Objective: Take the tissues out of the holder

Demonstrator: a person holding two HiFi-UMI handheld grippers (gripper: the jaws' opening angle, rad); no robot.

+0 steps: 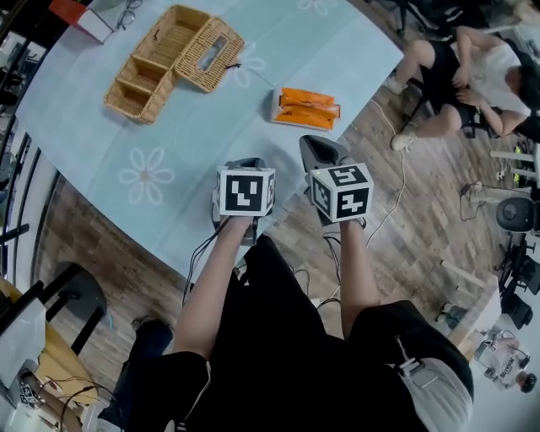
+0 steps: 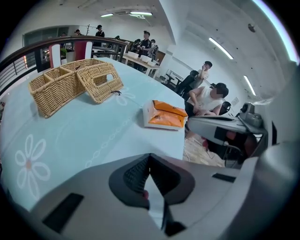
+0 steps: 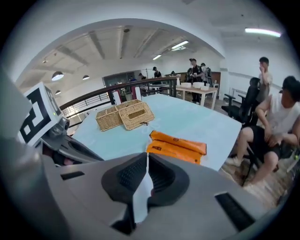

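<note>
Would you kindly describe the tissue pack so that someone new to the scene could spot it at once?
Start with the pale blue, flower-printed table. Near its right edge in the head view, apart from the wicker holder further back, lies a flat pack. It is the only bright orange thing on the table, whereas the holder is tan and woven.

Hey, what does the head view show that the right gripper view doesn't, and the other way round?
Only the head view: the person's forearms, their dark shorts and the eyeglasses at the table's far edge. Only the right gripper view: the right tongs shut tip to tip with nothing between, ceiling lights and a railing. Both: the wicker holder, the orange tissue pack, the blue table and a seated person.
</note>
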